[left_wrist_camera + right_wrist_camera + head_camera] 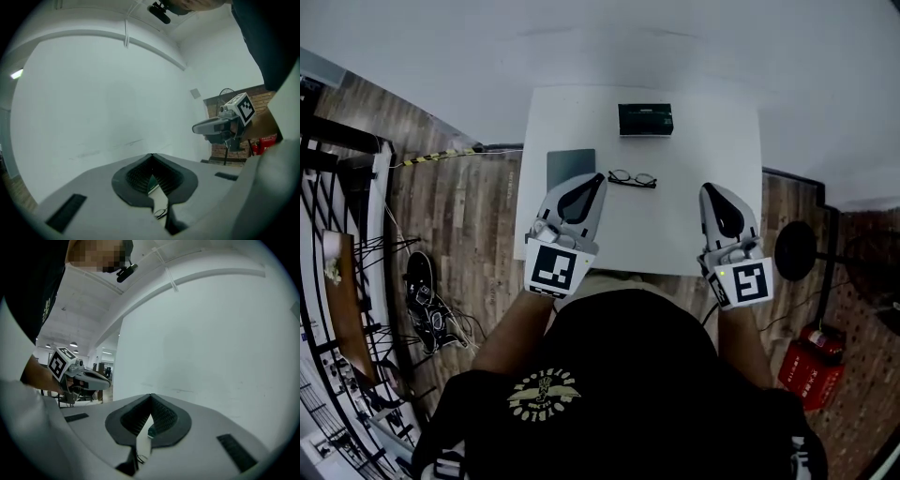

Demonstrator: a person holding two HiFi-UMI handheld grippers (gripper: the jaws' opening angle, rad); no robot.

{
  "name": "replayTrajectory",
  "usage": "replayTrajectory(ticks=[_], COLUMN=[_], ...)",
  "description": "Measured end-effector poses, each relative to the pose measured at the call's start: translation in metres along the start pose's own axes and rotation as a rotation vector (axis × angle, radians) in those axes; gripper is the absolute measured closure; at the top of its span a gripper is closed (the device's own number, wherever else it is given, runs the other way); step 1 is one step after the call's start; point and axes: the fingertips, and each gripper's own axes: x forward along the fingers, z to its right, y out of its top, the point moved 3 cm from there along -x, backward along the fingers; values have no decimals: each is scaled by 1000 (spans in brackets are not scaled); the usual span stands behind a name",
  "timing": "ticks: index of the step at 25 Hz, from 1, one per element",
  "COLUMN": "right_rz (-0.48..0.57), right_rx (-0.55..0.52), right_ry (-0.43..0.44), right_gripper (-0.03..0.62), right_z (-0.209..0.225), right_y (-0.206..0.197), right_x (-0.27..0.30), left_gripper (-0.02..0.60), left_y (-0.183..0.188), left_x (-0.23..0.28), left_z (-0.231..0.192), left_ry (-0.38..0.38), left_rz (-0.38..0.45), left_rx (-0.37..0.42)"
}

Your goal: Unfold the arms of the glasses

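Black-framed glasses (pixel 632 178) lie folded on the white table (pixel 675 225), lenses upright, near its middle. My left gripper (pixel 600 177) hovers just left of them with its jaws shut and nothing between them. My right gripper (pixel 710 187) hangs further to the right of the glasses, also shut and empty. In the left gripper view, the glasses (pixel 161 213) show only as a sliver through the slot below the closed tips of the left gripper (pixel 151 155). The right gripper view shows them (pixel 139 458) the same way below its own closed tips (pixel 151 394).
A dark green box (pixel 645 120) stands at the table's far side and a grey flat pad (pixel 570 167) lies behind the left gripper. A white wall rises beyond. On the wooden floor are shoes (pixel 422 291) at left, and a round black stand base (pixel 795 249) and a red object (pixel 811 366) at right.
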Motion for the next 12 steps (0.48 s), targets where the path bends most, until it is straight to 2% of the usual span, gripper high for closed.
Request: replayTrajectory(ticks=[4, 9, 12], right_rz=[-20, -39, -53], right_rx=[18, 40, 52], right_ry=[-14, -33, -44], right_gripper=[594, 594, 594], right_z=[8, 23, 29], right_y=[-11, -23, -29], right_x=[12, 27, 33], left_gripper=[575, 575, 575], left_y=[-19, -49, -68], left_x=[26, 57, 75], left_z=[2, 2, 7], left_ry=[-64, -93, -141], left_rz=[-62, -114, -196], left_rx=[35, 51, 63])
